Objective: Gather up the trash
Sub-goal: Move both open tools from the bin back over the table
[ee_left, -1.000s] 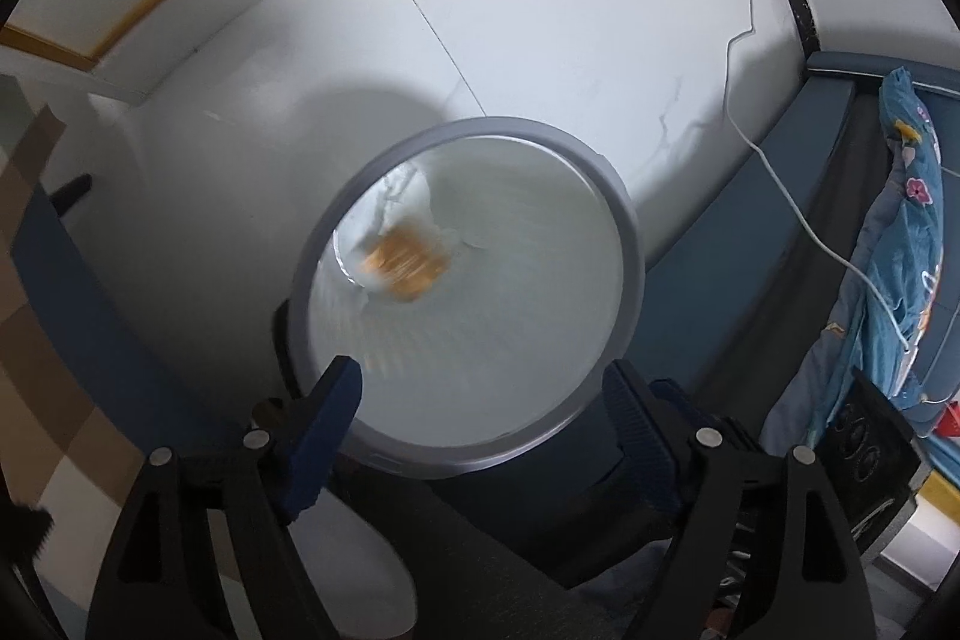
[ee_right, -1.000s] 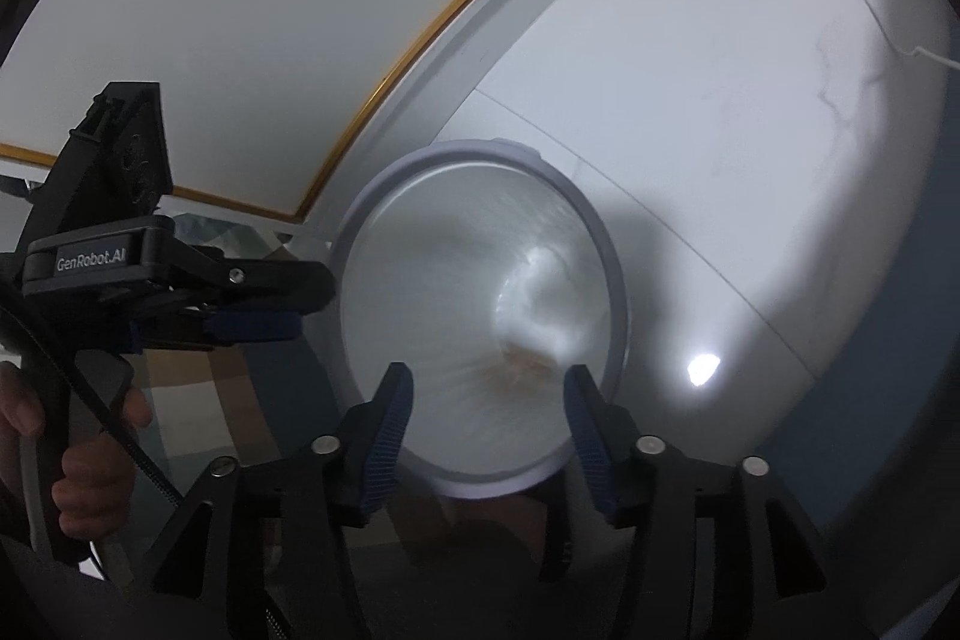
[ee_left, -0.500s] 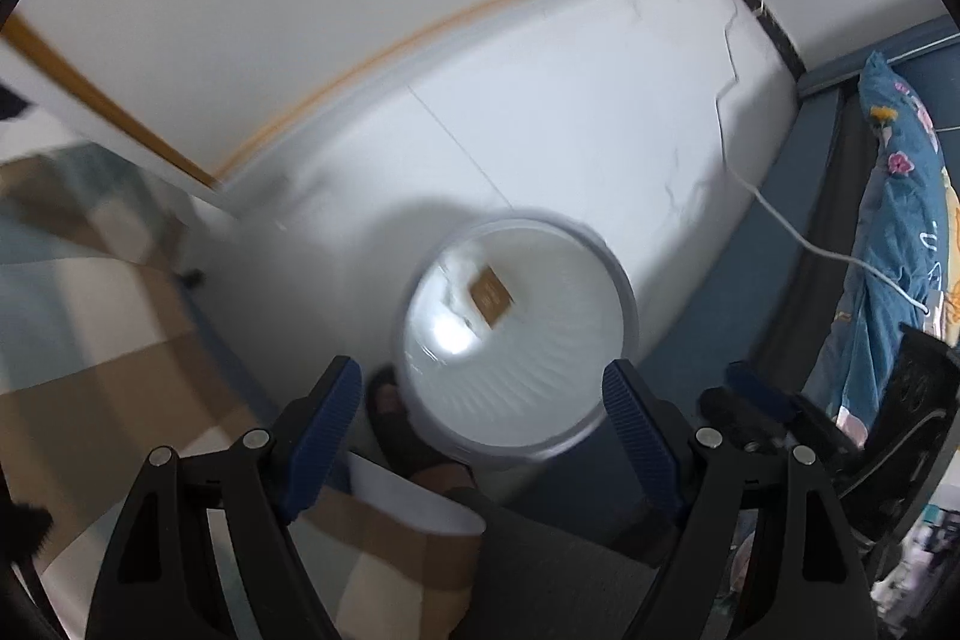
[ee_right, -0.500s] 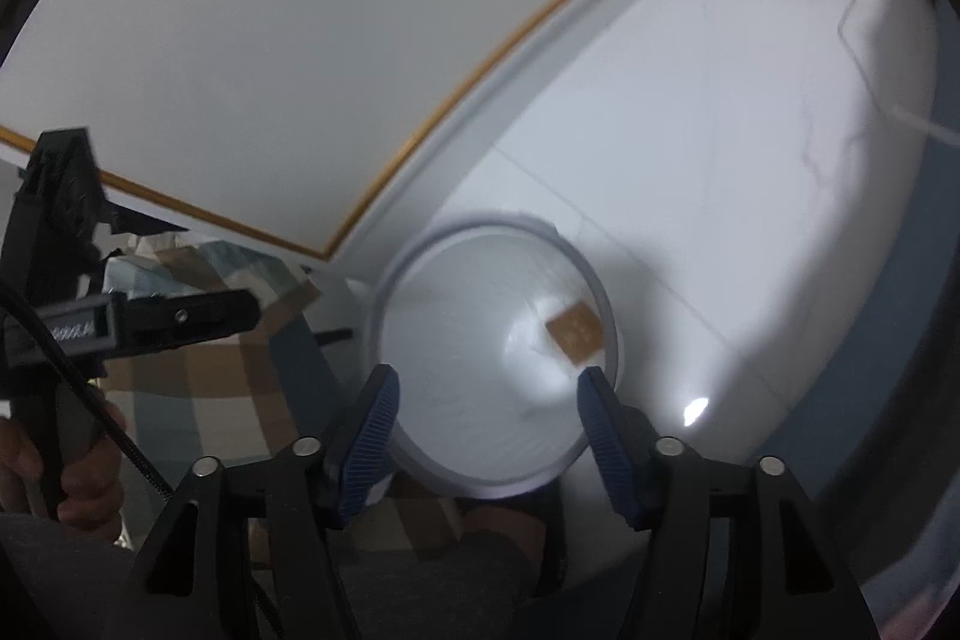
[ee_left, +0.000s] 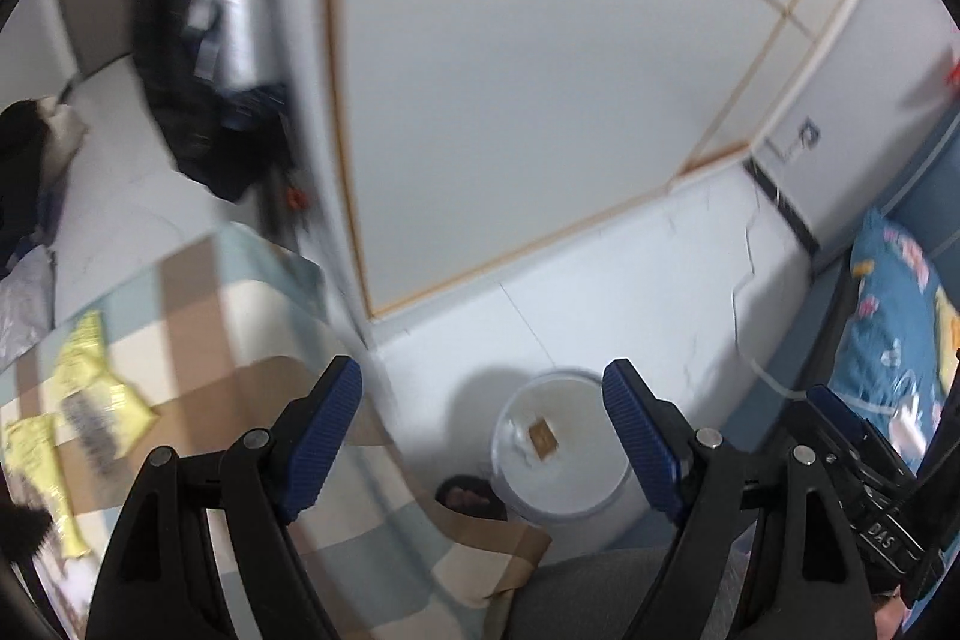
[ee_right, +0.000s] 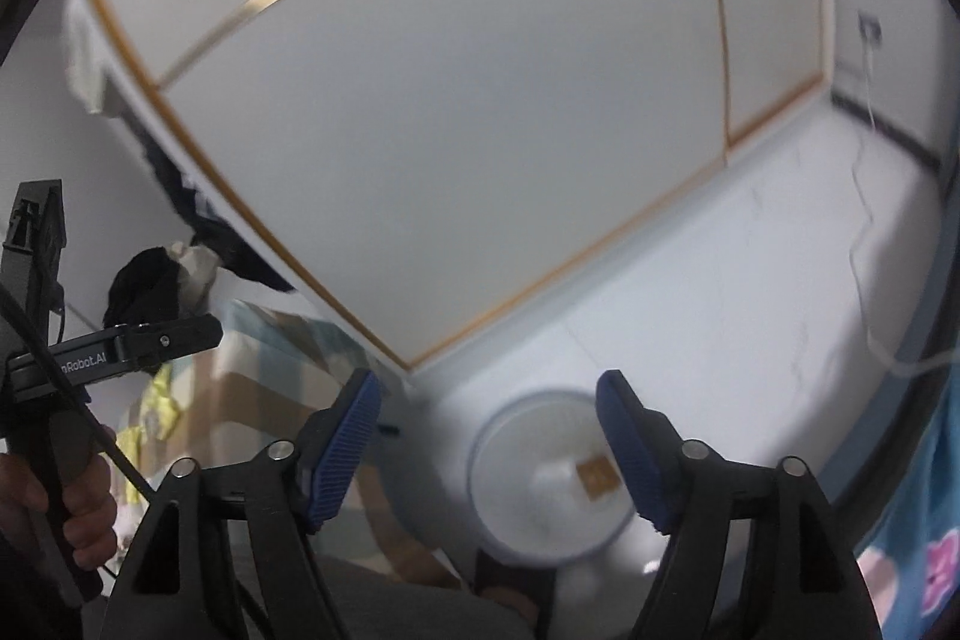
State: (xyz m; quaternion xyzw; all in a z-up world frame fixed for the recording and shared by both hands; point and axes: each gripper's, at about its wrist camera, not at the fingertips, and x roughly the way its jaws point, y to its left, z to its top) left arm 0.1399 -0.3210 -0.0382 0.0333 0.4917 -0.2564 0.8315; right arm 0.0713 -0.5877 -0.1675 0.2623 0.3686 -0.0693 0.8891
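The white bin (ee_left: 561, 451) stands on the pale floor (ee_left: 630, 280) at the lower centre of my left wrist view, between my 2 blue pads. It holds 1 brown square wrapper (ee_left: 542, 437) lying flat on its bottom, with a small pale scrap just left of it. In my right wrist view the bin (ee_right: 516, 484) sits lower centre, and the brown wrapper (ee_right: 597, 478) lies toward its right side, close to my right pad.

The checked cloth (ee_left: 240, 316) covers a surface at the left of my left wrist view. It carries several yellow packets (ee_left: 90, 388) at the lower left of the frame, well apart from the bin.

My left gripper (ee_left: 480, 430) is held high above the bin, pointing down and forward, fingers spread wide and grasping nothing. My right gripper (ee_right: 486, 442) is likewise spread wide and unloaded, raised over the bin's left rim.

In my right wrist view, my left hand (ee_right: 54, 514) wraps the left gripper's handle at the lower left edge of the frame.
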